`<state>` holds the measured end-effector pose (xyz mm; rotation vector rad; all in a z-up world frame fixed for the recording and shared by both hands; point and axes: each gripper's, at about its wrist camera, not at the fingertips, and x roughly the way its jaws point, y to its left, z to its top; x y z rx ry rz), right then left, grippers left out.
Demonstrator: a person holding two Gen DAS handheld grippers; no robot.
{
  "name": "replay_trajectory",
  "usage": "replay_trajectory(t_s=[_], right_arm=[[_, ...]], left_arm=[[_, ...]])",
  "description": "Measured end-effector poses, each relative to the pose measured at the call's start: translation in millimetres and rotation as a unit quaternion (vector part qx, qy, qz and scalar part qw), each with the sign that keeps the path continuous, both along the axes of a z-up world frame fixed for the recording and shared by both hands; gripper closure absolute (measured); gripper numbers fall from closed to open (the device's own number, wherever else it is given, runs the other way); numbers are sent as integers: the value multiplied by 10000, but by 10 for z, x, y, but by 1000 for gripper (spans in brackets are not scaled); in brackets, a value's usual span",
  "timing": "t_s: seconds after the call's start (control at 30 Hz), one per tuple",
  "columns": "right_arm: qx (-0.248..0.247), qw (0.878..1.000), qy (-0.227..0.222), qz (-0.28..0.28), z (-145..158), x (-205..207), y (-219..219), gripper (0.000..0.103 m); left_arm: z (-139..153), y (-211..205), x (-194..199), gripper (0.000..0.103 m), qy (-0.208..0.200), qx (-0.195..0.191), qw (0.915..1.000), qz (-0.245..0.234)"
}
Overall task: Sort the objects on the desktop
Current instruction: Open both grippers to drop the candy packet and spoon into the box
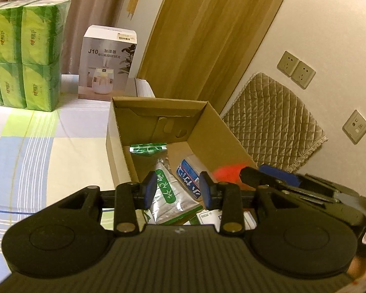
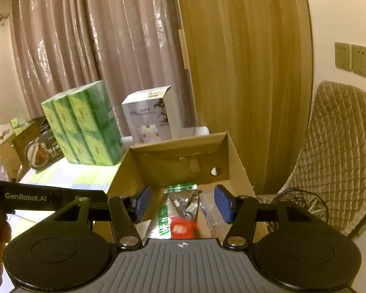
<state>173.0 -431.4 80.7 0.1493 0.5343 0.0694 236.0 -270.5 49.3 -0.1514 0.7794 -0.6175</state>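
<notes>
Left wrist view: cardboard box (image 1: 207, 131) sits on the checked tablecloth (image 1: 36, 146), near the tissue packs (image 1: 29, 56). Inside lie a silver-green sachet (image 1: 168, 190), a blue-white packet (image 1: 188, 175) and a blurred red object (image 1: 228, 173). Left gripper (image 1: 179, 190) hovers over them, jaws apart, empty. Right gripper (image 2: 184, 204) parted, empty, red object below. Risk: red object may bounce out if dropped off-centre.

Red item (image 2: 181, 228) in box blurred, tissue packs (image 1: 2, 56) cut off left, packet text unreadable.
</notes>
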Motion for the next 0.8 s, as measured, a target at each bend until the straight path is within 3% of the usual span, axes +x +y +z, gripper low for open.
replay_trajectory(t_s=[0.37,0.57,0.8], right_arm=[[86,9998,93,-149,36,-299,2,39],[70,9997,-7,-225,181,-589,17,26],[-48,9995,-11,-316,373,-949,112,6]], left_arm=[[15,150,-125,72,-13,71,10000,13],[90,263,-309,69,-63,83,9999,15],[219,416,-622,55,-178,153,9997,49]])
